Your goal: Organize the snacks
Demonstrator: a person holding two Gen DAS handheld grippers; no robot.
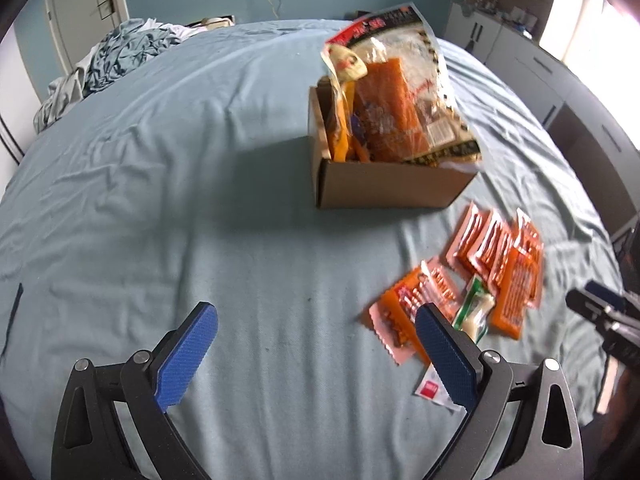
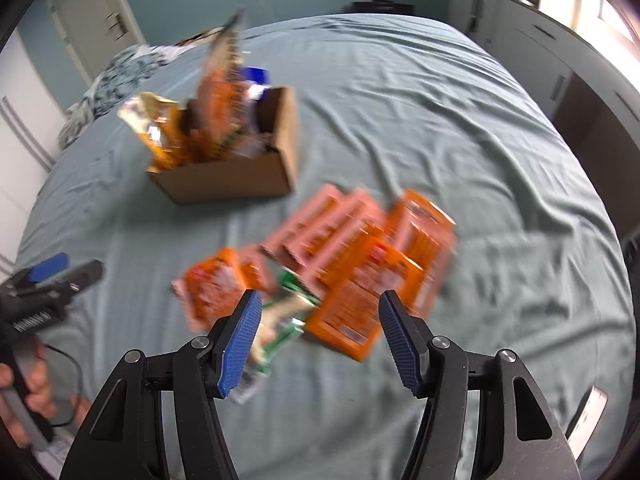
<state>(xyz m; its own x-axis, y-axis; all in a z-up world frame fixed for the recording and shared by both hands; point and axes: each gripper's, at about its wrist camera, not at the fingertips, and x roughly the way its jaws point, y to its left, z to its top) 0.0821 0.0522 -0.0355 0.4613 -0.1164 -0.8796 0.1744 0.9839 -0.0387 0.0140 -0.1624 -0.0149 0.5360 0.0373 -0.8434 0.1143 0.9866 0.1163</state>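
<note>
A brown cardboard box (image 1: 380, 188) (image 2: 228, 182) stands on the blue bed sheet, stuffed with snack bags; a large clear bag (image 1: 404, 92) with orange contents sticks out of it. In front of the box lies a loose heap of orange packets (image 1: 496, 256) (image 2: 360, 248) and a green-and-white packet (image 1: 476, 308) (image 2: 288, 316). A small red-and-white sachet (image 1: 432, 394) lies nearest. My left gripper (image 1: 316, 310) is open over bare sheet, left of the heap. My right gripper (image 2: 320, 296) hovers open above the near edge of the heap, nothing between its fingers.
Crumpled bedding (image 1: 116, 52) is piled at the far left corner of the bed. White and dark cabinets (image 1: 520, 52) run along the right wall under a bright window. A hand (image 2: 36, 384) holds the left gripper's handle, with a cable beside it.
</note>
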